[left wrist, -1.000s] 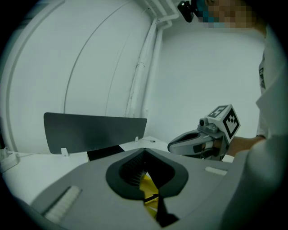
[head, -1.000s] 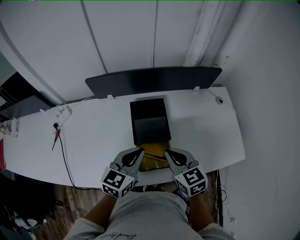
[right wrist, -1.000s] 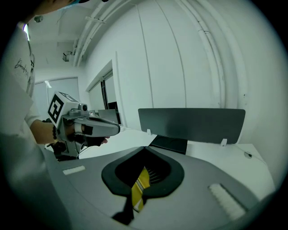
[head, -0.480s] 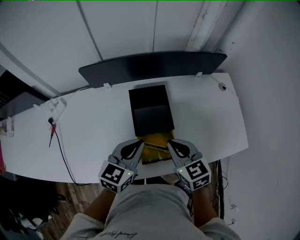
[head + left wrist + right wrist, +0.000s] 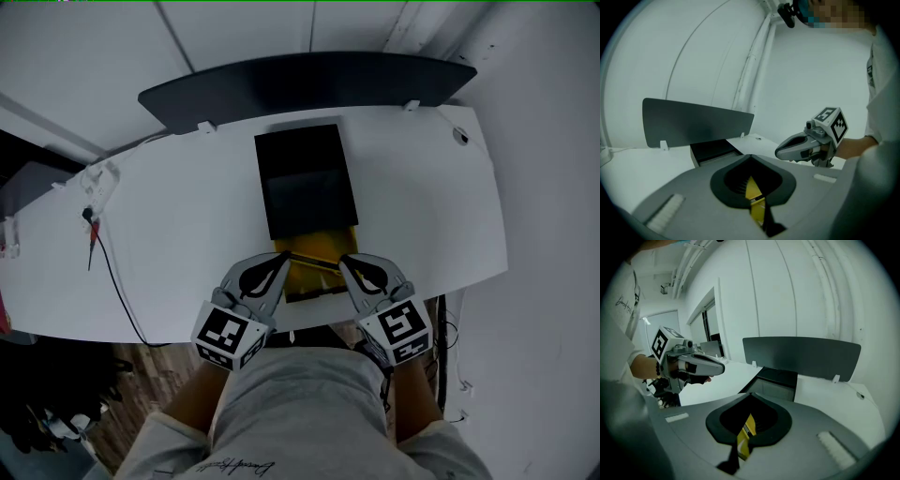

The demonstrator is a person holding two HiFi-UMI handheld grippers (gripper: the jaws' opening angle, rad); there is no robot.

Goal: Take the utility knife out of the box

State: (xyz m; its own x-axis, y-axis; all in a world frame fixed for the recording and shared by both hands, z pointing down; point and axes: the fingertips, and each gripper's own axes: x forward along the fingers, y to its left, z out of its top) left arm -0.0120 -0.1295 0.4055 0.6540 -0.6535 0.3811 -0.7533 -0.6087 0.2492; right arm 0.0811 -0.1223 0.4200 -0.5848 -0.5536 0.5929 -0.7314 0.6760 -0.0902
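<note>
A black box (image 5: 305,178) lies in the middle of the white table (image 5: 178,234). A yellow part (image 5: 314,277) sticks out of its near end, with a thin dark bar across it. The knife itself I cannot make out. My left gripper (image 5: 281,260) is at the yellow part's left edge and my right gripper (image 5: 343,263) at its right edge, tips pointing inward. Both are shut. In the left gripper view the jaws (image 5: 750,156) meet, with yellow (image 5: 754,199) showing through the gap below. The right gripper view shows the same (image 5: 751,394). Whether either pinches the yellow part is unclear.
A dark curved panel (image 5: 300,82) stands along the table's back edge against the white wall. A black cable (image 5: 112,281) with a red-tipped plug runs over the left side. The table's front edge is just under the grippers, with wooden floor (image 5: 141,375) below.
Both grippers have sunk a little toward the table and stayed shut beside the yellow part. The head view has tilted, so the box sits higher in the picture.
</note>
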